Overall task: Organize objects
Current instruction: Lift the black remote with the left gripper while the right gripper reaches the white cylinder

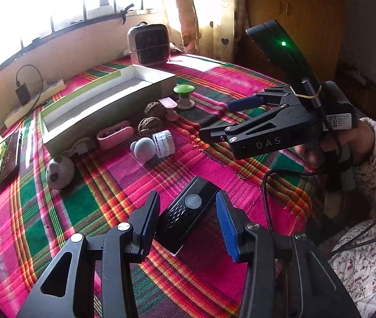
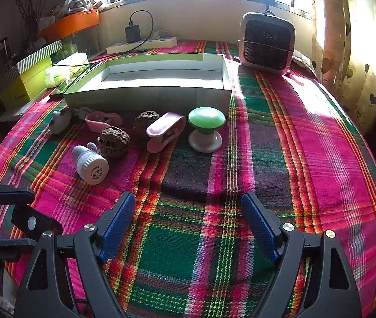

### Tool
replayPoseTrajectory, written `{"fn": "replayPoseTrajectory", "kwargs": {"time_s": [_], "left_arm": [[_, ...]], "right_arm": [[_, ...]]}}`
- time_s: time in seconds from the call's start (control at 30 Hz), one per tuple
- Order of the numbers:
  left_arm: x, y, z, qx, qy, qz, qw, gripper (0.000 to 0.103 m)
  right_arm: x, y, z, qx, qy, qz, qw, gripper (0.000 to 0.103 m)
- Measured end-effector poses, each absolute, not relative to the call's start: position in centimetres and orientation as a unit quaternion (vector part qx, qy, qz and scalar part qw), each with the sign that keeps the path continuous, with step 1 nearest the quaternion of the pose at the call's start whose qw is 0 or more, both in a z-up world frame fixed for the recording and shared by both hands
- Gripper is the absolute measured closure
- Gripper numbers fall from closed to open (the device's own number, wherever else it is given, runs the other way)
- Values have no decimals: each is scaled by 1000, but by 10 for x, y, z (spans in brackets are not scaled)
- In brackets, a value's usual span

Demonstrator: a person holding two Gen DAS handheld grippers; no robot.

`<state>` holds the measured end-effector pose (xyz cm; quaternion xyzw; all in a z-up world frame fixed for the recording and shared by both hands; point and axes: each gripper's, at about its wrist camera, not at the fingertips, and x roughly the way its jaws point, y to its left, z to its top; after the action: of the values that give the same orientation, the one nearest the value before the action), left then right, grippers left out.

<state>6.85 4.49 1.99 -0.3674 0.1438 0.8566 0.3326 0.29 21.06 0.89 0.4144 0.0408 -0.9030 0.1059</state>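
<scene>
A black remote (image 1: 188, 213) with a round button lies flat near the bench's (image 1: 87, 206) front edge, its long axis running away between the wide-open, empty left gripper (image 1: 188, 212). The right gripper (image 2: 188, 222), also open and empty, hovers farther off.
</scene>
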Motion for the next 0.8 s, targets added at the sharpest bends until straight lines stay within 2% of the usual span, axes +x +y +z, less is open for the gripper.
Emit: {"fn": "replayPoseTrajectory", "kwargs": {"time_s": [0.37,0.6,0.8], "left_arm": [[62,46,13,-382,138,857,317,62],[51,38,12,-393,117,867,283,78],[40,26,11,-396,91,879,250,78]], "right_arm": [[2,211,9,416,43,-902,105,20],[1,210,11,420,35,-901,106,21],[3,201,18,405,35,-904,129,21]]}}
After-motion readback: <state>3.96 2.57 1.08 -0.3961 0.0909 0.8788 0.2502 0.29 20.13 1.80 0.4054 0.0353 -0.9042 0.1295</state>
